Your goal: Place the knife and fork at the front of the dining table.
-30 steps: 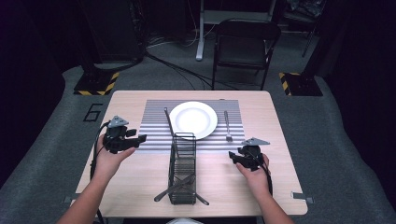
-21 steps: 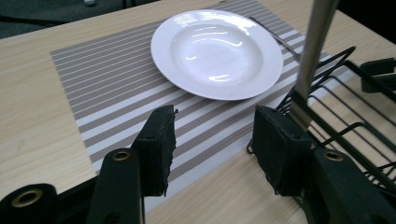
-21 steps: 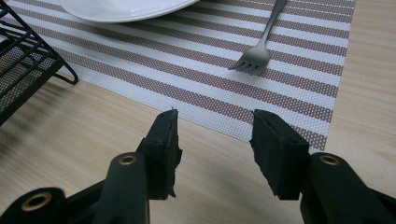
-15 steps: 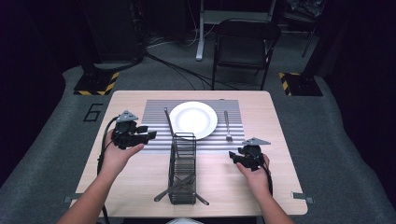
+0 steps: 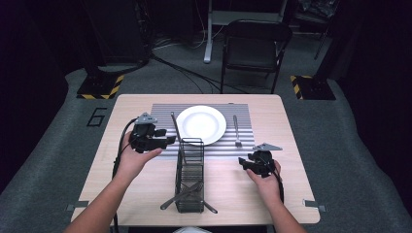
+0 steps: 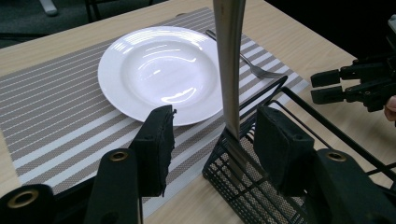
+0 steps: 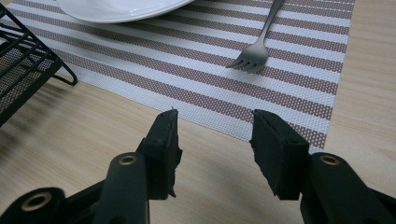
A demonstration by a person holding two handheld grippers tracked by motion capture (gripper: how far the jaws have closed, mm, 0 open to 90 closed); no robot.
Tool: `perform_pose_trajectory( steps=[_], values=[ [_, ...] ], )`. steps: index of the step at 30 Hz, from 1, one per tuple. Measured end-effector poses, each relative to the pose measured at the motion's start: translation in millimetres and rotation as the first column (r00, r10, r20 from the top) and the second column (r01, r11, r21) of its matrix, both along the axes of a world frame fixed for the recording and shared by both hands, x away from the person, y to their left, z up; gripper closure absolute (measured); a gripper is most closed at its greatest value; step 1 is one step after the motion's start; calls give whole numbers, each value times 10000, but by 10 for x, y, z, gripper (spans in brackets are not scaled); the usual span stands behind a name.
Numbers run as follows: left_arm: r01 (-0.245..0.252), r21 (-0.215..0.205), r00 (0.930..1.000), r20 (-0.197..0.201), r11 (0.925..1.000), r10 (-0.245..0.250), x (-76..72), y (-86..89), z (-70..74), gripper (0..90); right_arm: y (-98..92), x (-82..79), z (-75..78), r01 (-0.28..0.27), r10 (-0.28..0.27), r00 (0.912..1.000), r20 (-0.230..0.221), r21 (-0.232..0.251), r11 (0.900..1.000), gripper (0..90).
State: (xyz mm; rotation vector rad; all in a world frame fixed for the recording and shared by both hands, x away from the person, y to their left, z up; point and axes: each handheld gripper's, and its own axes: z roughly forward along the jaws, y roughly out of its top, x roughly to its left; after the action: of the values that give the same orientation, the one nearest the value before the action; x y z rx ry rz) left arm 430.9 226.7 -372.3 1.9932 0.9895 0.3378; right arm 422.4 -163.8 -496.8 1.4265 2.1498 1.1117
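A black wire cutlery basket point(image 5: 190, 172) lies on the wooden table in front of a white plate point(image 5: 200, 124). A metal utensil point(image 5: 175, 127) leans up out of the basket's far left corner. In the left gripper view its handle point(image 6: 229, 70) rises between the jaws of my left gripper point(image 6: 217, 140), which is open and not touching it. In the high view my left gripper point(image 5: 167, 141) points right at the basket. My right gripper point(image 5: 241, 163) hovers open over bare wood, right of the basket. Ahead of my right gripper point(image 7: 215, 135) lies a fork point(image 7: 257, 51).
A striped placemat point(image 5: 163, 114) lies under the plate and the fork point(image 5: 236, 131). More cutlery point(image 5: 187, 194) lies in the basket's near end, sticking out at both sides. My right gripper point(image 6: 345, 86) faces the left one across the basket. A chair point(image 5: 255, 46) stands beyond the table.
My left gripper has moved right, from the table's left side up to the basket and the leaning utensil. The right gripper has stayed in place.
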Motion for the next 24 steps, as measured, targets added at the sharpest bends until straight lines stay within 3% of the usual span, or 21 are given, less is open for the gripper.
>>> perform_pose_trajectory(
  steps=[13,24],
  values=[
    [337,-318,9993,-119,9989,-341,98,-218,-100,497,-15,8,-2,11,-11,10000,15,-2,10000,512],
    [318,-269,9995,-63,9991,-320,141,-311,-199,594,-31,12,-4,58,-58,10000,-28,109,9999,512]
  ],
)
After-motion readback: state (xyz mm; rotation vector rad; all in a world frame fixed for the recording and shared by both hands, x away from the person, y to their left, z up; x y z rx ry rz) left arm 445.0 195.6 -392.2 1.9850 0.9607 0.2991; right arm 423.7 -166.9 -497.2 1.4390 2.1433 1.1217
